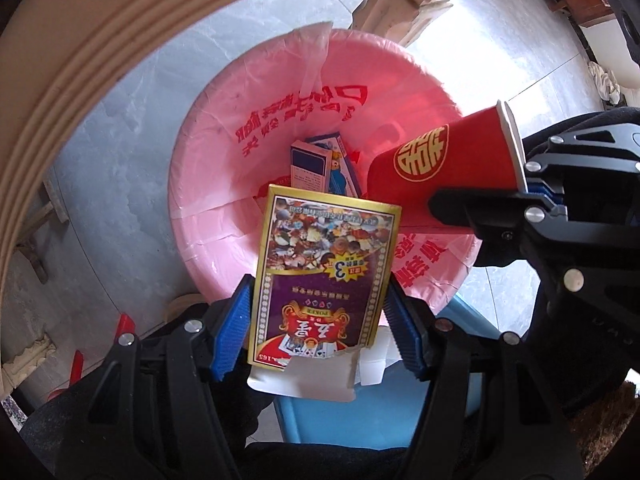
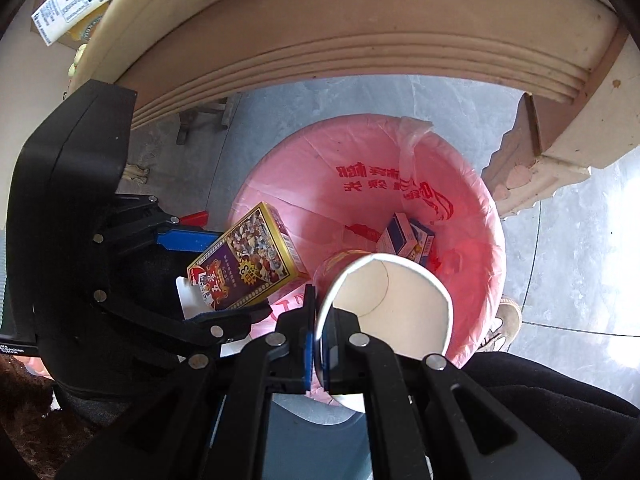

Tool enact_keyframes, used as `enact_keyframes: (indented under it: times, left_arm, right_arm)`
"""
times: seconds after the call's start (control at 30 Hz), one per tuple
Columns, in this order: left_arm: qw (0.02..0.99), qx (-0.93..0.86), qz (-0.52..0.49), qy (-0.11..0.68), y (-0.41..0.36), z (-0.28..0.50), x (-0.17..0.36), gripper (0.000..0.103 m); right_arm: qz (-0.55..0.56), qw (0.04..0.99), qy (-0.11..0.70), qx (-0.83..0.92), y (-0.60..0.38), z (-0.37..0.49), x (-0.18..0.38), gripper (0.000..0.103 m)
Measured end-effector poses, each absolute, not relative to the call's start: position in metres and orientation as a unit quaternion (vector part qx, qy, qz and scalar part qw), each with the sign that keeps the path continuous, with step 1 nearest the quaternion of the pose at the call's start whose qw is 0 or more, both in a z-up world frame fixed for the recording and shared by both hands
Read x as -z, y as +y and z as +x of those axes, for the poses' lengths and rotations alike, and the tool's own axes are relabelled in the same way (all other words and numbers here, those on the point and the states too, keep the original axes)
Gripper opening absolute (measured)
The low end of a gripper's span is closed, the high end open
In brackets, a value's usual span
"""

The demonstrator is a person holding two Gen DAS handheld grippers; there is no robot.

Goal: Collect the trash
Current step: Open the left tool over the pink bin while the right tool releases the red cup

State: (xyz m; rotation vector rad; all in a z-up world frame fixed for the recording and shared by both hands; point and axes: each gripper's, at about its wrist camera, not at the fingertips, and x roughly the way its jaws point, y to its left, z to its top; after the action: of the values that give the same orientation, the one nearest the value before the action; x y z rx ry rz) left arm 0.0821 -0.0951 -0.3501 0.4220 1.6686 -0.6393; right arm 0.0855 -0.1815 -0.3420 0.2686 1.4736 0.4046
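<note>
Your left gripper (image 1: 320, 328) has its blue fingers (image 1: 232, 332) pinching a flat gold-edged purple card box (image 1: 324, 276) by its two long sides. You can read "POKER" and a big "3" on it, upside down. A torn white flap hangs at its lower end.

Your right gripper (image 2: 316, 344) has its fingers pressed together on the thin rim of a red paper cup (image 2: 384, 300), white inside. A round gold sign sits on its red side (image 1: 440, 160).

Both things hang over the round bin lined with a pink plastic bag (image 1: 224, 128). The bag has red Chinese writing that is too bent to read. Down in the bag lies a small blue and white box (image 1: 310, 164) next to another box, with some red scraps.

The bin stands on a grey stone floor (image 1: 120, 184). A cream table (image 2: 360, 40) with a grooved edge curves close above the bin, and its carved leg (image 2: 532, 168) stands just beside it. On the table lies a printed white box (image 2: 68, 4).
</note>
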Motion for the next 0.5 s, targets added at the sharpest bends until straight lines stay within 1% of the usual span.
enact_keyframes:
  times: [0.13, 0.33, 0.5]
  left_arm:
    - [0.596, 0.277, 0.154, 0.738, -0.092, 0.089, 0.367, 0.063]
    - [0.575, 0.275, 0.076, 0.767, -0.083, 0.104, 0.387, 0.063]
    - [0.568, 0.257, 0.067, 0.779, -0.082, 0.109, 0.401, 0.063]
  right_arm:
    - [0.126, 0.706, 0.673, -0.183, -0.184, 0.089, 0.354, 0.004]
    - [0.136, 0.700, 0.676, -0.185, -0.185, 0.091, 0.361, 0.004]
    - [0.131, 0.697, 0.679, -0.190, -0.182, 0.092, 0.365, 0.004]
